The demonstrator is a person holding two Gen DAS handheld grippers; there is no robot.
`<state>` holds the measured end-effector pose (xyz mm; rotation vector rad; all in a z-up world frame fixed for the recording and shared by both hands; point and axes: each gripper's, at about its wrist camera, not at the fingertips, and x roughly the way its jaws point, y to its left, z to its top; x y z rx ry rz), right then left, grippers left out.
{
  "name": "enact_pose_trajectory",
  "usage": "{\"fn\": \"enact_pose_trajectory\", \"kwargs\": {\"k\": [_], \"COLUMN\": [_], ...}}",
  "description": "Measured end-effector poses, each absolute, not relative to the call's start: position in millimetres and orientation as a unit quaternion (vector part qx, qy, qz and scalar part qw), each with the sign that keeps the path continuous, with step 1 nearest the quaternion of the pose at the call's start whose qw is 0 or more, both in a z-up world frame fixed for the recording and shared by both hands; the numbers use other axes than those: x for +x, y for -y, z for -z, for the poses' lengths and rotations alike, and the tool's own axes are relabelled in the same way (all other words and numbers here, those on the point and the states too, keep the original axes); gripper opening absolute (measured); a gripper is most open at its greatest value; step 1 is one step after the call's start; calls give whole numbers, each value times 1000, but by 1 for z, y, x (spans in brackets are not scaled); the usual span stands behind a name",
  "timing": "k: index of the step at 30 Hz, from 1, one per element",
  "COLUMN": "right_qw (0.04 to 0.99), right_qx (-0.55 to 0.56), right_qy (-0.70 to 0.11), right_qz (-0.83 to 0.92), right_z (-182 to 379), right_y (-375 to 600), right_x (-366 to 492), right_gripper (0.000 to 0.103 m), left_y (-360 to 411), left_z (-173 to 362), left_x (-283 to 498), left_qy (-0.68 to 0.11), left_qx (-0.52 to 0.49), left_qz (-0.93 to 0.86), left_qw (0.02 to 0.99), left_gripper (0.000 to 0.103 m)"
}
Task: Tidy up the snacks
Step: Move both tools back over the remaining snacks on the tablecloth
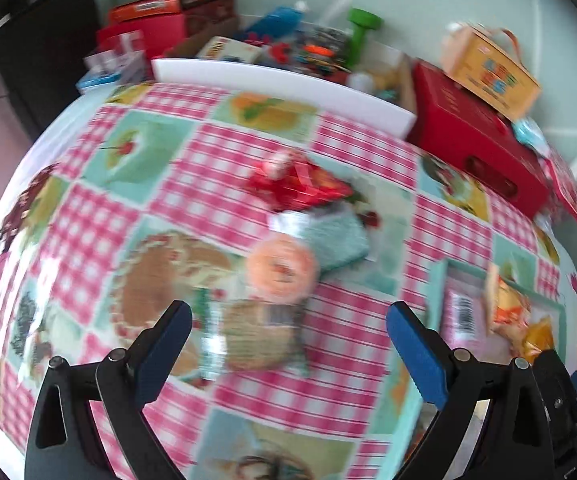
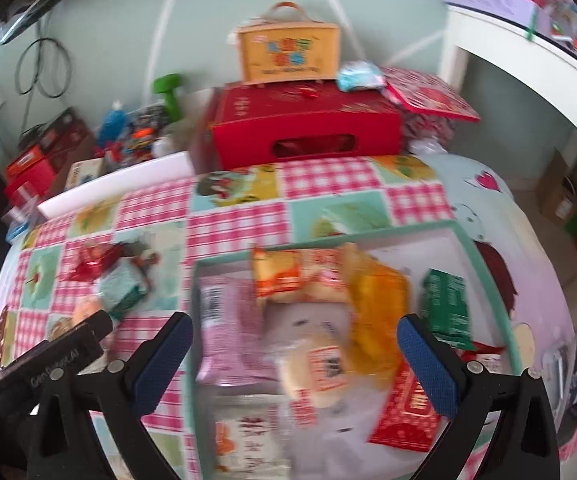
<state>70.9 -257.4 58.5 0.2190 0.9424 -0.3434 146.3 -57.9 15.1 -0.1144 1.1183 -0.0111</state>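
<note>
On checked oilcloth (image 1: 344, 344), crinkly red packet (image 1: 302, 184), round peach snack (image 1: 282, 270).

Only "Gen Robot.AI" reads, on the left gripper (image 2: 68, 354); snack labels are blurred.

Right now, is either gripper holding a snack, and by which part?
Nothing is held. The left gripper stands open above the checked tablecloth; the right gripper stands open over the mint-rimmed tray of snack packets.

a home: patchwork tablecloth (image 1: 248, 128), cluttered snacks.
</note>
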Motion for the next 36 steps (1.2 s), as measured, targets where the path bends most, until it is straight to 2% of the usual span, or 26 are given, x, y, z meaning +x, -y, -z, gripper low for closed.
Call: {"fn": "enact_pose_trajectory", "kwargs": {"k": [9,24,36], "right_qw": [865,857,861], "right_qx": [118,43,4], "right_qy": [-472,-503,-495], "right_qz": [122,102,115], "right_z": [-45,-21,-22], "right_y": [224,167,143], "right_x": [85,100,102], "right_gripper": [103,103,103], "left_y": [14,-10,-28], "left_z": [-2,-1,4], "left_x": [143,146,150], "left_qy": [-545,-542,-550], "left_qx": [-59,-31,-27], "left_qz": [-25,-32,-24], "left_qw": [836,839,835], "left_gripper": [98,98,98]}}
